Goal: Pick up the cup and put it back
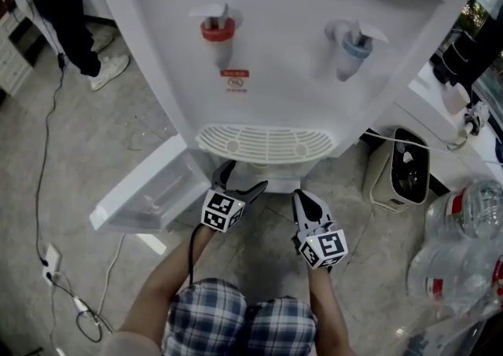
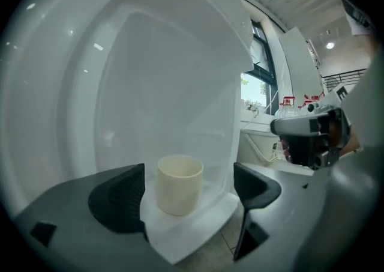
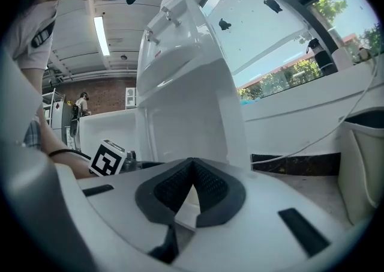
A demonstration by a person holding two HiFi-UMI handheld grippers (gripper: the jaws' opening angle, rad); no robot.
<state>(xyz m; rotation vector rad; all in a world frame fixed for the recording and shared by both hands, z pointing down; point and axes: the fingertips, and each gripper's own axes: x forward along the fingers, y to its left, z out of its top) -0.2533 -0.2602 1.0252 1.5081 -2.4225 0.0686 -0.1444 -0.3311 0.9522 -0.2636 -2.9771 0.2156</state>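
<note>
White water dispenser (image 1: 275,48): red tap (image 1: 218,31) on the left, blue tap (image 1: 355,44) on the right. Red label (image 1: 234,79) under the red tap, print too small to read. Clear water jugs (image 1: 464,217) with red bands on the floor at right, contents unclear. Small bin (image 1: 397,172) beside them, dark inside. Left gripper (image 1: 242,178) has its jaws spread. Cream cup (image 2: 179,184) stands upright on the dispenser's white ledge between them, pads not pressing it. Right gripper (image 3: 192,169) has its jaws pressed together, empty.

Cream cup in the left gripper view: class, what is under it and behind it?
The cream cup stands on a white shelf; a white cabinet wall rises behind. Its inside is hidden.
</note>
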